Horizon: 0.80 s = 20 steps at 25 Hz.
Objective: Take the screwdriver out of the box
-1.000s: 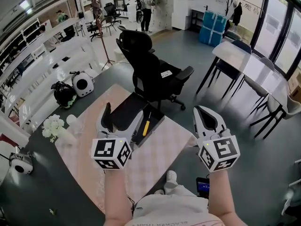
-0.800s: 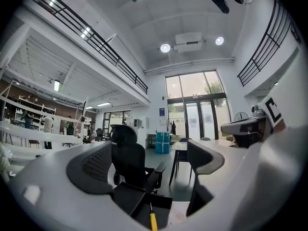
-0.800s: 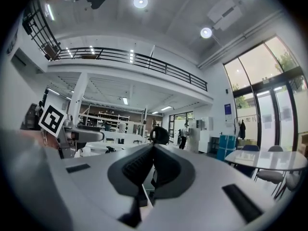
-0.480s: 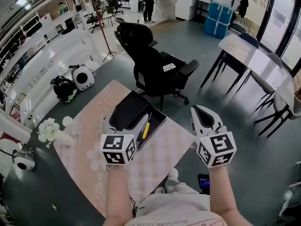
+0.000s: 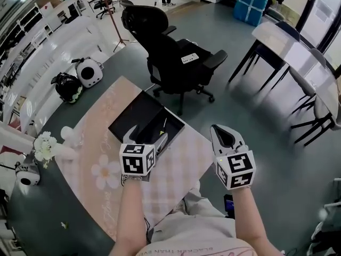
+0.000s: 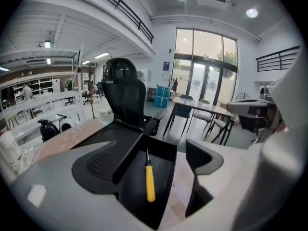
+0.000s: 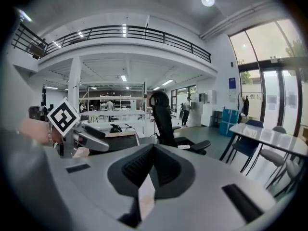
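A black open box [image 5: 133, 115] lies on a pink checked cloth [image 5: 176, 169]. Inside its right compartment is the screwdriver [image 5: 163, 126], with a yellow handle and a thin shaft. My left gripper [image 5: 144, 137] hovers at the near end of the box, its jaws wide open. In the left gripper view the screwdriver [image 6: 150, 182] lies in the box [image 6: 162, 150] between and below the spread jaws of the left gripper [image 6: 151, 162], not touched. My right gripper [image 5: 221, 135] hangs off the table's right edge; in its own view the right gripper [image 7: 153, 153] is shut and holds nothing.
A black office chair [image 5: 170, 57] stands just beyond the box. White flowers [image 5: 43, 145] and a small white device [image 5: 26, 175] sit at the table's left. A white table [image 5: 293, 47] with chairs stands at the far right. A phone [image 5: 229, 204] shows near the person's lap.
My left gripper has come forward and right to the near end of the box. The right gripper has drifted slightly left and stays shut. The head view has tilted down.
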Tool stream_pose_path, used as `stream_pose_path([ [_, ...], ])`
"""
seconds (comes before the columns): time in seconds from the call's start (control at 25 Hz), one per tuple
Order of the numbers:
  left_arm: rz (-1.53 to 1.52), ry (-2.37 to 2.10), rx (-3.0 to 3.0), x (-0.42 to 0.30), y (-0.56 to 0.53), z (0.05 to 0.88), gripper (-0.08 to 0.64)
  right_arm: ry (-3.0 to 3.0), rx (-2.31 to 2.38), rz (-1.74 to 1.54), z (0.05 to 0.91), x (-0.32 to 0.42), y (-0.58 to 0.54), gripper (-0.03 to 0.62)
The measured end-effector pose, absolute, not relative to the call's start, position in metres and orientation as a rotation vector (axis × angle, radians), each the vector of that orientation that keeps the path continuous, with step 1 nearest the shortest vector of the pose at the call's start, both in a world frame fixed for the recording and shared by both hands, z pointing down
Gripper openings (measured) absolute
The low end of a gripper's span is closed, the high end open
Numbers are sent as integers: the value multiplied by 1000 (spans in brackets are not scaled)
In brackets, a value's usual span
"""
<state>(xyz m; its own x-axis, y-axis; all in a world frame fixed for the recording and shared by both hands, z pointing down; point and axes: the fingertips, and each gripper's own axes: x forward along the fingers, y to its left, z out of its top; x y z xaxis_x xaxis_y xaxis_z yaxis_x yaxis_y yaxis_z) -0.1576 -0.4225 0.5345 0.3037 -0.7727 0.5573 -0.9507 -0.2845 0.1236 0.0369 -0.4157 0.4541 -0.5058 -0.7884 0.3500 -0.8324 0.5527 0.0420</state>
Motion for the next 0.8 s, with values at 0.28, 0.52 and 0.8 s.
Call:
stream_pose_path([
  [0.28,744,-1429,1950,-152,-427,602,285,-2428,1307,274,487,44,-423,5],
  [0.52,885,-1298,1831,-145,-431,643,222,-2412,1296,325,504,50,-430,5],
  [0.8,991,-1192,1656,-146,-430,678,220,-2412,1276,350,512,52,-437,3],
])
